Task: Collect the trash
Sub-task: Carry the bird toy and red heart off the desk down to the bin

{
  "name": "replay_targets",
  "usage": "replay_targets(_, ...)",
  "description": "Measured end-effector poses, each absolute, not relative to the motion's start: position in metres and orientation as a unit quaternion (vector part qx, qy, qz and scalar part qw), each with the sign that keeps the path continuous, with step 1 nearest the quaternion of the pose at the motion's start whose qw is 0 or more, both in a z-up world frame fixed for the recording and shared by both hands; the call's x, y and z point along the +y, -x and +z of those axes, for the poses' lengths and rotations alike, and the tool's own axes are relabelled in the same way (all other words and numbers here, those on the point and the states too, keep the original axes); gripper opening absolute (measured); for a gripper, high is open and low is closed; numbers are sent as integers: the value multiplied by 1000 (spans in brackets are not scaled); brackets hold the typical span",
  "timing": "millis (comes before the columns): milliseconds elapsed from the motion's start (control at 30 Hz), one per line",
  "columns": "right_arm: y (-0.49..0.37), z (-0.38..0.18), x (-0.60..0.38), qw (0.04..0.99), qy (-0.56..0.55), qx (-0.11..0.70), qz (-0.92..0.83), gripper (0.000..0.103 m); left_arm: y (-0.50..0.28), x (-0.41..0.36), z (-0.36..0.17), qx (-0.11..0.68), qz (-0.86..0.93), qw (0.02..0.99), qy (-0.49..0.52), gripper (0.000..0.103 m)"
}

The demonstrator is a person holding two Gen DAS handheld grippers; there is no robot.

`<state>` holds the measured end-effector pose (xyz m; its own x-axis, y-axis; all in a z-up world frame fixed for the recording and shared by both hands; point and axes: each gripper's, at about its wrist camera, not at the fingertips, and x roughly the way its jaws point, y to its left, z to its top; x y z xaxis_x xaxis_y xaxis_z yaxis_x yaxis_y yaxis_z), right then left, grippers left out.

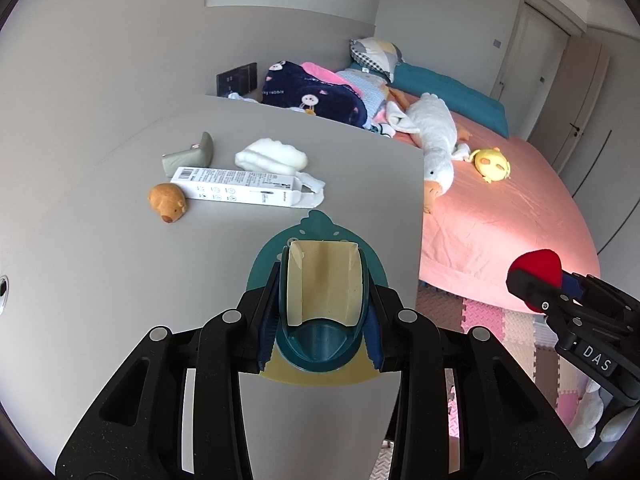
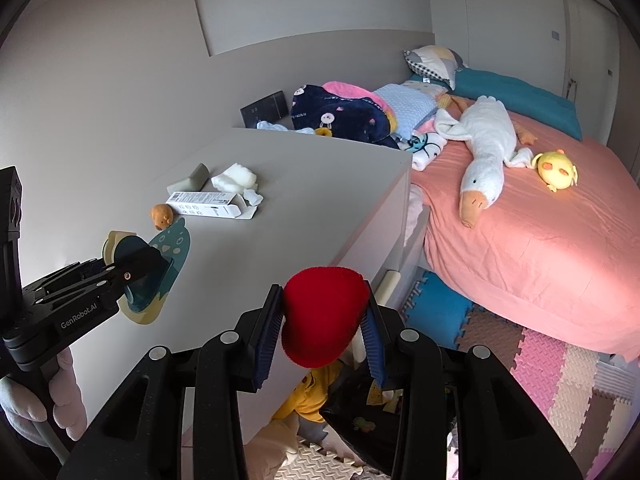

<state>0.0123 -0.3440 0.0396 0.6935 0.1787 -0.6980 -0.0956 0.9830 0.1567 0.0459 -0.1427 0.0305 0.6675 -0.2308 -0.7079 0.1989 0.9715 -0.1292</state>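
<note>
My left gripper (image 1: 324, 284) is shut on the cream-and-teal handle of a small teal dustpan (image 1: 316, 228), whose blade lies over the near part of the grey cabinet top (image 1: 100, 280). Beyond it lie a white carton (image 1: 240, 190) with an open flap, a white foam lump (image 1: 272, 156), a grey wedge (image 1: 192, 156) and a small orange figure (image 1: 168, 202). My right gripper (image 2: 324, 320) is shut on a red felt-topped object (image 2: 324, 300), past the cabinet's right edge; what hangs below it is hidden. The right wrist view shows the dustpan (image 2: 168, 248) at the left.
Right of the cabinet stands a bed with a pink sheet (image 2: 540, 260), a white goose plush (image 2: 484, 152), a yellow plush (image 2: 556, 170) and folded blankets (image 2: 340, 116). Coloured foam mats (image 2: 552, 364) cover the floor. A dark container (image 2: 360, 412) sits below my right gripper.
</note>
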Motion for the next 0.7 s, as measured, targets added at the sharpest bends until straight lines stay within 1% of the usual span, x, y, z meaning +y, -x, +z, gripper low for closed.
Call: replay_targets(700,16,32,-435,919,-96,382,-8,39,-35,-242,24,396,-196,896,-32,35)
